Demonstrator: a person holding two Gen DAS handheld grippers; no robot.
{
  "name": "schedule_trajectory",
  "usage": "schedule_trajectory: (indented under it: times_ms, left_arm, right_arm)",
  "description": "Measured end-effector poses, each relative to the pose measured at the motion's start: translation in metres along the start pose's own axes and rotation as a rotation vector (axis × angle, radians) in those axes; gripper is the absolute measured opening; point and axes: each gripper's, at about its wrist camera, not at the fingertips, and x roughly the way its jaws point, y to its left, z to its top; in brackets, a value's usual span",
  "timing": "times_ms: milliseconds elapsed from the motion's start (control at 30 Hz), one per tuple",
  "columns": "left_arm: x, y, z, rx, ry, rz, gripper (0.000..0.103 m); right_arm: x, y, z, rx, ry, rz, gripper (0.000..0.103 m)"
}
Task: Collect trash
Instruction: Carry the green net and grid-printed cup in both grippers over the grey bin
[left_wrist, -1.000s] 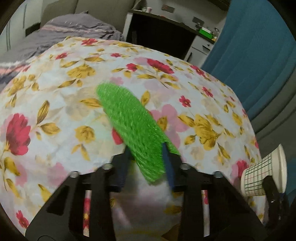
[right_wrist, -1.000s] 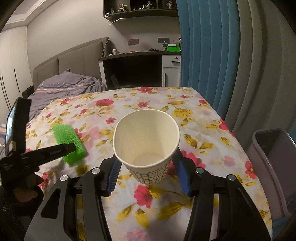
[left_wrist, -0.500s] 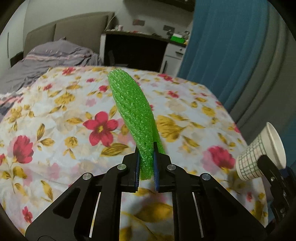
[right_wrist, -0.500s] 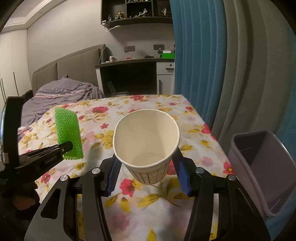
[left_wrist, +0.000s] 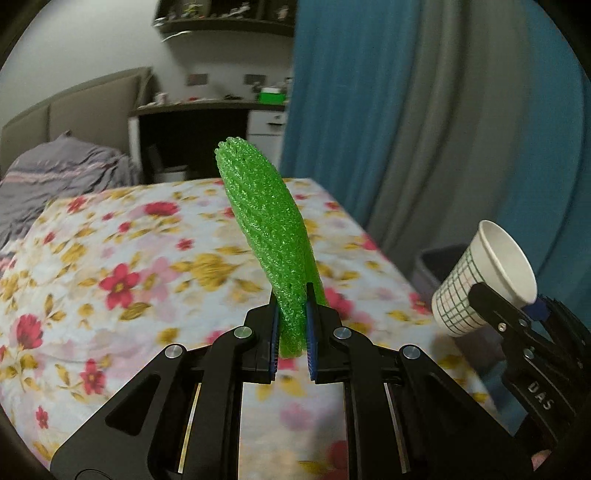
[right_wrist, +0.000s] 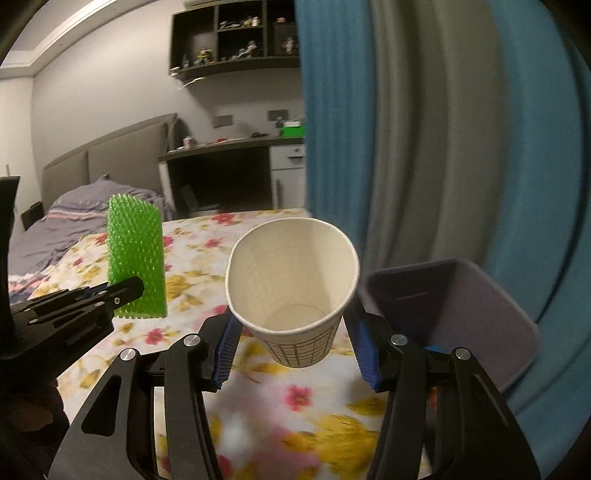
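Left wrist view: I am clamping the left gripper (left_wrist: 291, 332) on the lower end of the green foam net sleeve (left_wrist: 269, 236), its jaws having just been closing onto the foam until the pads pinch it flat. I am gripping it low so that the long, limp body stands up ahead of the fingers and clear of the flowered tablecloth (left_wrist: 122, 266), where it cannot drag or snag.

Right wrist view: I am grasping the paper cup (right_wrist: 291, 288) in the right gripper (right_wrist: 295, 350), the blue pads pressing on opposite sides of its wall near the base. The rim is squeezed slightly oval, which I judge to mean the hold is firm but near what thin paper tolerates. I am keeping the cup's mouth facing up and toward the camera, so its empty inside is showing.

Both pieces of trash are thus off the table and in the air. The grey bin (right_wrist: 461, 306) is standing just beyond the table's edge, beside the blue curtain (right_wrist: 332, 110), on the cup's right. I am holding the cup nearer to the bin than the sleeve, so I judge the cup suits being dropped first, the sleeve after, with the left gripper (right_wrist: 122, 291) waiting alongside.
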Motion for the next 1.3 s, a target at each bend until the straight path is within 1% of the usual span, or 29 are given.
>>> schedule_trajectory:
  times_ms: [233, 467, 867, 1133, 1300]
  left_arm:
    - [-0.002, -0.057, -0.002, 0.070, -0.005, -0.089, 0.011]
    - [0.000, -0.099, -0.002, 0.122, -0.003, -0.140, 0.011]
    - [0.011, -0.141, -0.004, 0.180, 0.005, -0.178, 0.011]
    - [0.025, -0.161, -0.003, 0.201, 0.023, -0.200, 0.011]
    - [0.039, -0.176, -0.003, 0.205, 0.053, -0.241, 0.011]
  right_arm:
    - [-0.019, -0.042, -0.006, 0.034, -0.024, -0.073, 0.053]
    - [-0.024, -0.068, -0.010, 0.065, -0.032, -0.123, 0.053]
    - [-0.031, -0.097, -0.019, 0.107, -0.039, -0.162, 0.053]
    - [-0.028, -0.113, -0.019, 0.126, -0.039, -0.189, 0.053]
    - [-0.021, -0.128, -0.024, 0.146, -0.024, -0.217, 0.053]
